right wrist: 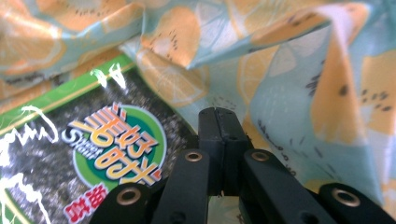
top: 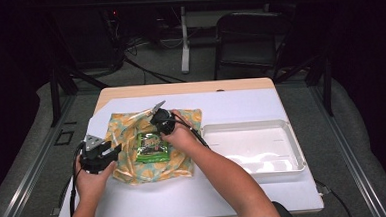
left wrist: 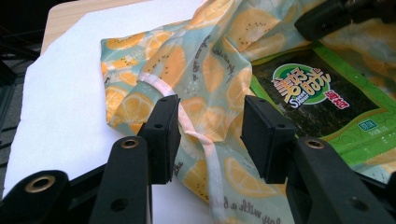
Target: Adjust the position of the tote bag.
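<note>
On a paper-covered desk (top: 136, 201), a person works two grippers over a lemon-print cloth (top: 129, 167) with a green snack packet (top: 152, 146) lying at its centre. Nearest, at the cloth's 9 o'clock edge, the left gripper (top: 103, 154) holds its fingers (left wrist: 161, 135) spread, the pale hem (left wrist: 205, 154) running loose between them and not yet pinched. Beyond, at the packet's 1 o'clock, the right gripper (top: 156, 109) has its fingers (right wrist: 219, 144) pressed together; they seem to nip a fold of the cloth there, though whether any fabric lies between the pads cannot be told. The work in hand looks like folding the cloth over the packet: done well, the left fingers should close squarely on the hem rather than on loose fabric, then lift just high enough to clear the packet's edge, while the right keeps the far side from dragging. The slick packet could slide with the cloth. At 3 o'clock stands a white tray (top: 294, 171), well apart. Past the desk's far edge are a dark chair (top: 242, 36) and cables on the floor.
</note>
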`<action>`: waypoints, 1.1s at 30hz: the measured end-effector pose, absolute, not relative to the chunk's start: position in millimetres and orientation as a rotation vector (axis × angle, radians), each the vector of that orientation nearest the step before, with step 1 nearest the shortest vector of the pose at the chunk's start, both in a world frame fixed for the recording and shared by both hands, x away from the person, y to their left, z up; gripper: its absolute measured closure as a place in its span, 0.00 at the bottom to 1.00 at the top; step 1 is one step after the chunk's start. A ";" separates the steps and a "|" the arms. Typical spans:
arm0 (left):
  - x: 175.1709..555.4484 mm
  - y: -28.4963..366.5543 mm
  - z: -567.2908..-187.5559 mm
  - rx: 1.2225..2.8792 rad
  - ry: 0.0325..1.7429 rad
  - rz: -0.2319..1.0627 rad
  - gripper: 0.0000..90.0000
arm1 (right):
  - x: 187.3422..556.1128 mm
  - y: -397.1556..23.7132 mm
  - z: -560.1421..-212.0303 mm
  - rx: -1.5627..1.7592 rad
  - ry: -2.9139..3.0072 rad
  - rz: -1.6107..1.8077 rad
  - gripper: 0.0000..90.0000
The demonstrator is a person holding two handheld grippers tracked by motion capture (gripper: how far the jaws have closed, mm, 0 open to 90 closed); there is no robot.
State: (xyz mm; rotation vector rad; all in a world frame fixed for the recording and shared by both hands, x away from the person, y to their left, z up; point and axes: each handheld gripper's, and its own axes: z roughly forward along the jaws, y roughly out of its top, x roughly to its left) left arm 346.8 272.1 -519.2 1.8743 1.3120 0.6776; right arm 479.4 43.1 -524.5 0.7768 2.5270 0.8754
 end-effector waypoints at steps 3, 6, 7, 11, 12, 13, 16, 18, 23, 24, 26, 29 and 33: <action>345.1 271.2 -519.0 1.873 1.308 0.674 0.63 | 485.8 45.8 -522.0 0.799 2.518 0.857 1.00; 344.5 270.7 -518.9 1.874 1.304 0.673 0.63 | 489.7 47.7 -522.5 0.806 2.517 0.845 1.00; 344.0 270.1 -519.0 1.878 1.301 0.671 0.63 | 493.1 49.4 -523.8 0.818 2.518 0.826 1.00; 344.0 269.1 -519.8 1.878 1.297 0.669 0.63 | 502.0 51.0 -523.2 0.840 2.503 0.819 1.00; 344.0 269.0 -519.9 1.877 1.297 0.667 0.63 | 504.4 50.8 -522.4 0.842 2.501 0.817 1.00; 344.1 268.9 -520.0 1.877 1.296 0.666 0.63 | 506.3 50.6 -522.2 0.850 2.495 0.815 1.00; 344.0 268.5 -520.3 1.879 1.298 0.663 0.63 | 510.9 50.2 -523.9 0.868 2.490 0.813 1.00; 343.9 268.4 -520.5 1.879 1.299 0.662 0.63 | 512.0 49.9 -524.6 0.874 2.494 0.802 1.00; 343.4 266.9 -521.2 1.883 1.293 0.667 0.63 | 515.7 49.2 -530.4 0.884 2.507 0.780 1.00; 343.2 267.0 -521.1 1.884 1.294 0.667 0.63 | 515.7 49.6 -531.6 0.892 2.503 0.788 1.00; 343.0 267.5 -520.8 1.888 1.296 0.667 0.63 | 515.2 49.9 -532.6 0.894 2.505 0.788 1.00; 343.1 268.2 -520.9 1.888 1.298 0.672 0.62 | 514.2 49.9 -532.7 0.887 2.512 0.788 1.00; 342.8 269.1 -520.6 1.881 1.301 0.677 0.62 | 512.4 48.5 -532.5 0.901 2.516 0.804 0.99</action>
